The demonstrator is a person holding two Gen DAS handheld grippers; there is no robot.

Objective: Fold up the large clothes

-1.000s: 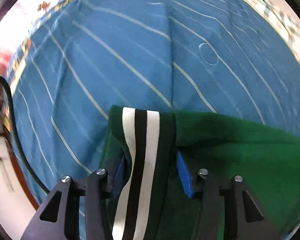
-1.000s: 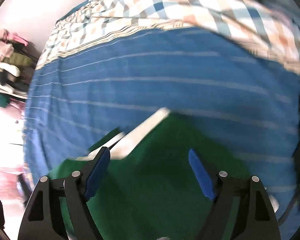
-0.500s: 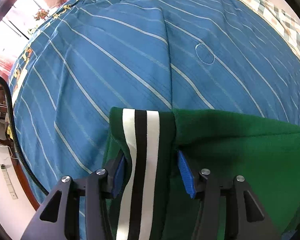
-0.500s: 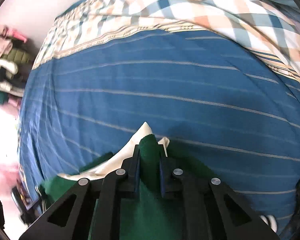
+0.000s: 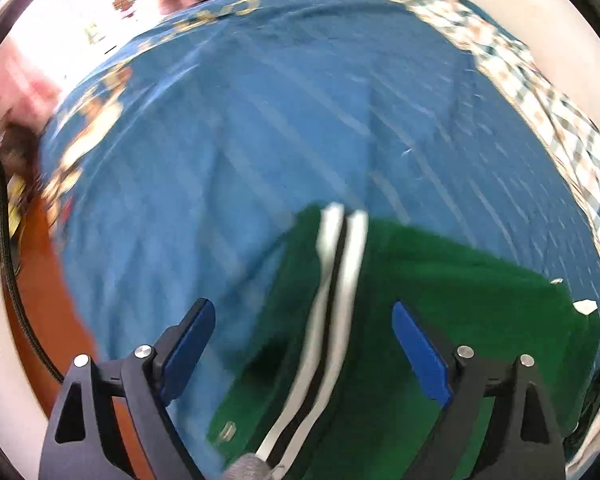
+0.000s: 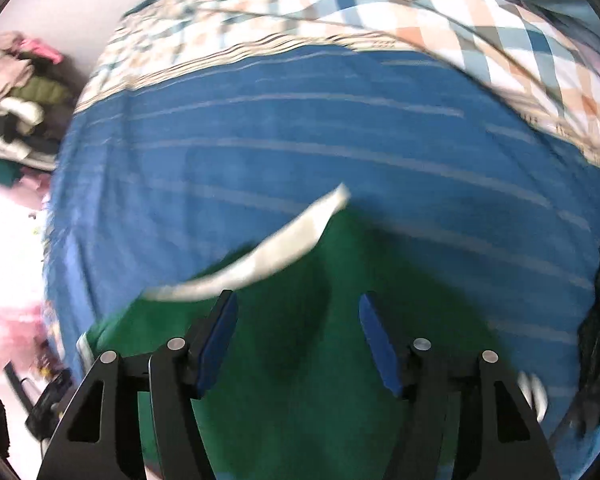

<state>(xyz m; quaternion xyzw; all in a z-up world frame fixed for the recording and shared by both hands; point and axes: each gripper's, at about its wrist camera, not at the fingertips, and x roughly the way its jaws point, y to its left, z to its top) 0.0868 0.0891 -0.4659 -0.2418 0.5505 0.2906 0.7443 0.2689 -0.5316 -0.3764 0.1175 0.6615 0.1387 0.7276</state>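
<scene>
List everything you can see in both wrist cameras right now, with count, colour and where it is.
green garment: one, green, white and black stripe band, lying on the bed below both grippers
white edge strip: one, white, along the garment's far edge in the right wrist view
blue bedspread: one, blue with pale stripes, covering the bed
checked quilt: one, white, blue and orange checks, far side of the bed
clothes pile: one, mixed colours, far left beside the bed
black cable: one, left edge of the left wrist view
left gripper: one, black with blue pads, open
right gripper: one, black with blue pads, open
</scene>
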